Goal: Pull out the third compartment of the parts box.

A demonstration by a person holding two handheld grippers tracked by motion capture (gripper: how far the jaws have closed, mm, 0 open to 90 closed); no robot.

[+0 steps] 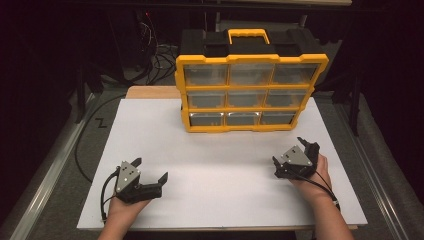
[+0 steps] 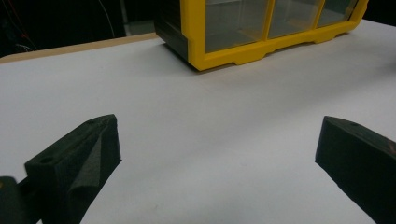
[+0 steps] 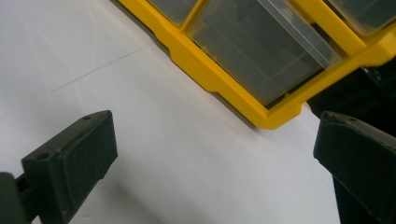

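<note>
From the high view I see a yellow-framed organizer case (image 1: 250, 92) standing upright at the far middle of the white tabletop (image 1: 220, 170), its black body and yellow carry handle (image 1: 248, 35) behind the front face. The face is a three-by-three grid of clear plastic drawers (image 1: 242, 96), all pushed in. Through the fronts I make out grey interiors and reflections; they look empty to me, though the glare on the bottom row keeps me from being sure.

My left gripper (image 1: 150, 172) rests low on the near left of the table, jaws wide apart with nothing between them. In the left gripper view (image 2: 217, 149) they frame bare white surface, the case's lower corner (image 2: 261, 32) well ahead.

My right gripper (image 1: 295, 152) sits near right, also spread open and empty. In its own view (image 3: 215, 149) the bottom-row drawers (image 3: 261, 51) lie close, tilted across the top.
</note>
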